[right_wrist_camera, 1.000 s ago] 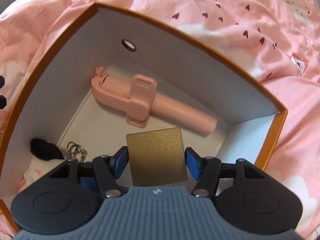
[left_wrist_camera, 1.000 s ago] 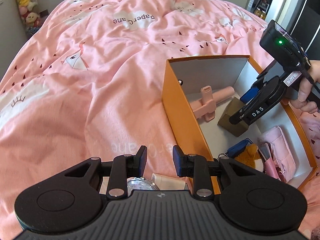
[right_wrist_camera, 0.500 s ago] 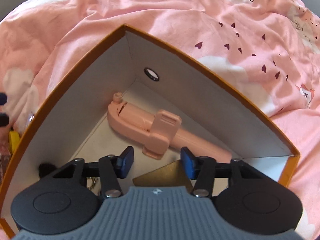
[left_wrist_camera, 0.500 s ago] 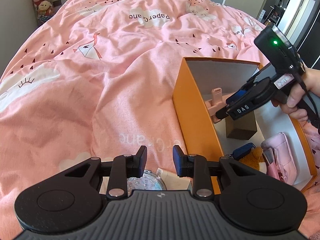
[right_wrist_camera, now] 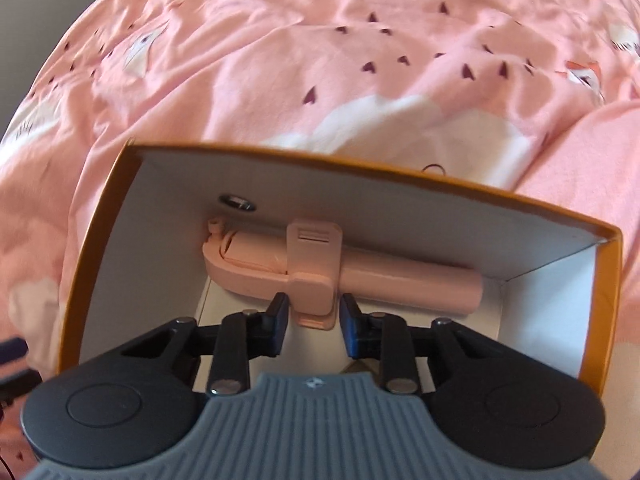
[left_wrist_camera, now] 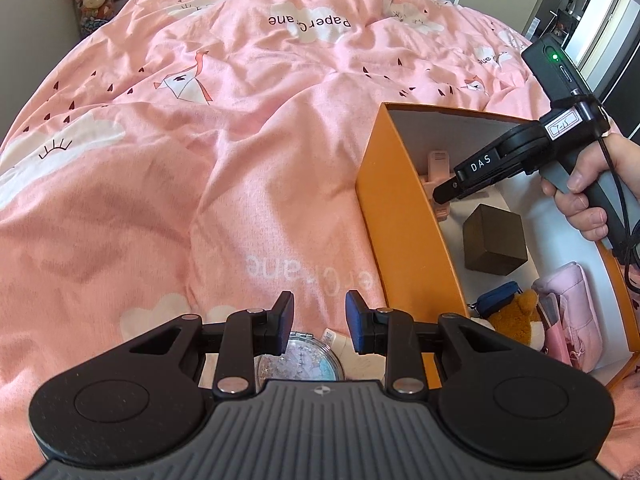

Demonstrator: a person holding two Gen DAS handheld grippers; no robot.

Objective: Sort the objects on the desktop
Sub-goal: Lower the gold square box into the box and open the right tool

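On the bed (left_wrist_camera: 240, 152), the orange box (left_wrist_camera: 404, 216) already held the pink selfie stick (right_wrist_camera: 360, 276), gold cube (left_wrist_camera: 494, 240) and pouches, so sorting looked well advanced. Only the left view showed the mirror compact (left_wrist_camera: 298, 362) and tube outside, below the empty, part-open left gripper (left_wrist_camera: 318, 316). The right gripper (right_wrist_camera: 312, 322), fingers closing on nothing, hung over the stick.

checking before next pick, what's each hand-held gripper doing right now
Left hand-held gripper: open, empty, over the bed.
Right hand-held gripper: closing, empty, above the box.
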